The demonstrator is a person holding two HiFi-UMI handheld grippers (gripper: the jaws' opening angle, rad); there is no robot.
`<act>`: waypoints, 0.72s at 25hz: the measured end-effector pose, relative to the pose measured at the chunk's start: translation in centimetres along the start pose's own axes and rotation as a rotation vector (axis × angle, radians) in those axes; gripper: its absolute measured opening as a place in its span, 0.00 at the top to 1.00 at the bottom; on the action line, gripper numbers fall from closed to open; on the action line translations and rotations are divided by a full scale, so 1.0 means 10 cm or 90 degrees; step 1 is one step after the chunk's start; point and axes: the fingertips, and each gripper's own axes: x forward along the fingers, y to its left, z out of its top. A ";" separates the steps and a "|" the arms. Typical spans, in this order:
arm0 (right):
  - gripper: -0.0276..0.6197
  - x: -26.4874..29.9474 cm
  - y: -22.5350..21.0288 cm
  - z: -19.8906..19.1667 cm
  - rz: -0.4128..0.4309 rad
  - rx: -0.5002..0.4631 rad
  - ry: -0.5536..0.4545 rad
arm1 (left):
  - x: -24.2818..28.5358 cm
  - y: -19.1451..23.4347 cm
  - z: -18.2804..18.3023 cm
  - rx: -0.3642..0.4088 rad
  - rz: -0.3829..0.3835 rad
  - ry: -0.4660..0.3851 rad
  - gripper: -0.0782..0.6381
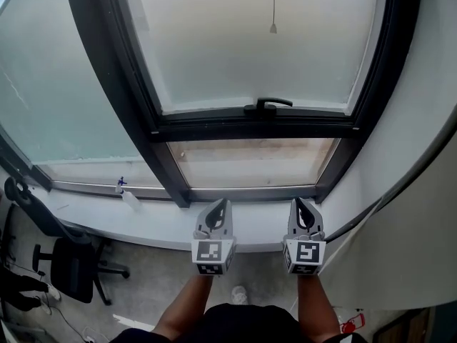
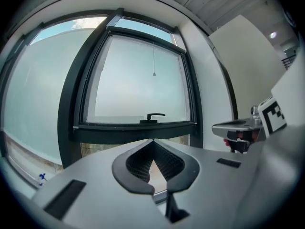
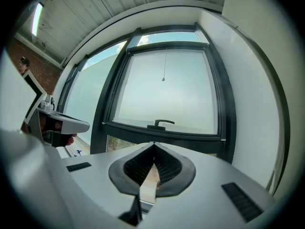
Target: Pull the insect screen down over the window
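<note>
- I am holding my left fingers clenched, empty.
- I am holding my right fingers clenched, empty.
- A window handle is sitting ahead of them, a pull cord hanging above.

The right gripper points level at the black-framed window, its jaws pressed together at the tips with nothing between them. Just above the tips sits the window handle. At 12 o'clock a thin pull cord hangs down. The left gripper shows at 9 o'clock.
</note>
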 end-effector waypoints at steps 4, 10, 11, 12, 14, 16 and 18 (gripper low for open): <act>0.96 0.18 -0.03 0.00 -0.012 -0.001 0.006 | 0.19 0.07 0.01 0.000 -0.019 -0.004 0.90; 0.96 0.41 -0.03 0.09 -0.005 -0.012 0.002 | 0.44 0.02 0.13 -0.001 -0.045 -0.019 0.90; 0.96 0.46 -0.06 0.09 -0.007 -0.009 0.001 | 0.49 0.02 0.15 -0.002 -0.046 -0.019 0.90; 0.96 0.51 -0.09 0.09 -0.009 -0.002 0.000 | 0.54 0.02 0.15 -0.003 -0.046 -0.019 0.90; 0.96 0.62 -0.17 0.06 -0.012 0.012 0.001 | 0.66 0.04 0.16 -0.002 -0.041 -0.017 0.90; 0.96 0.77 -0.22 0.03 -0.006 0.016 -0.003 | 0.80 0.08 0.17 -0.003 -0.029 -0.015 0.90; 0.96 0.95 -0.25 0.05 0.008 0.017 -0.018 | 0.96 0.14 0.19 0.003 -0.019 -0.012 0.90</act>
